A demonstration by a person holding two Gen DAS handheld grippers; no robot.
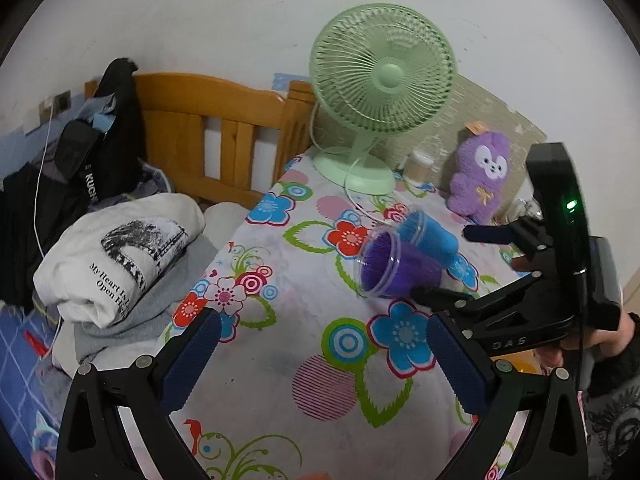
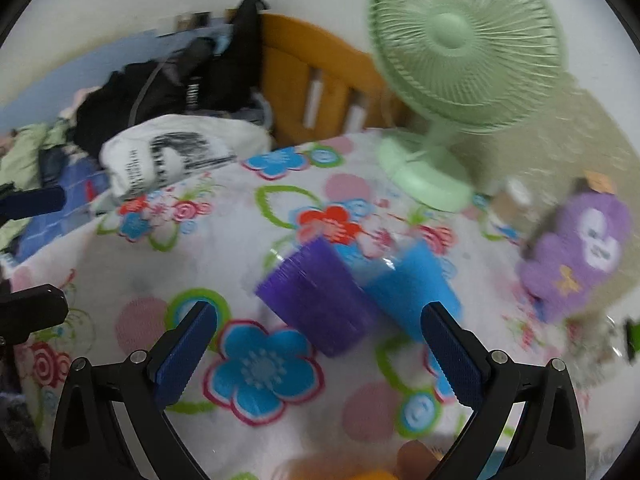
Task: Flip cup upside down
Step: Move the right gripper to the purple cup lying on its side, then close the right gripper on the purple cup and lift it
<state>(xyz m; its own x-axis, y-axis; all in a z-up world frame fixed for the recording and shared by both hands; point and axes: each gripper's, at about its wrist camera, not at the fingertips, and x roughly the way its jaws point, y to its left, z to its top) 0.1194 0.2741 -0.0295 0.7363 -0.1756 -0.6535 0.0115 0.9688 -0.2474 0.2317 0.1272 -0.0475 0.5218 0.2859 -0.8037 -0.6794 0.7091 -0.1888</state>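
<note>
Purple cup (image 1: 394,266): on its side, touching blue cup (image 1: 430,232), before the fan (image 1: 382,80).
Left gripper (image 1: 324,364): spread, empty.
Right gripper (image 2: 320,354): spread, empty.

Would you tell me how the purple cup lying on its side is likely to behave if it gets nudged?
The purple cup lies on its side on the floral tablecloth, so it may roll, probably curving because it tapers. It looks like thin plastic, likely light. The blue cup beside it might block rolling that way.

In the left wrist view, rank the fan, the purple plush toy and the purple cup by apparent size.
1. fan, clearly largest.
2. purple plush toy and purple cup look alike; the cup lies nearer the camera, so no ranking.
</note>
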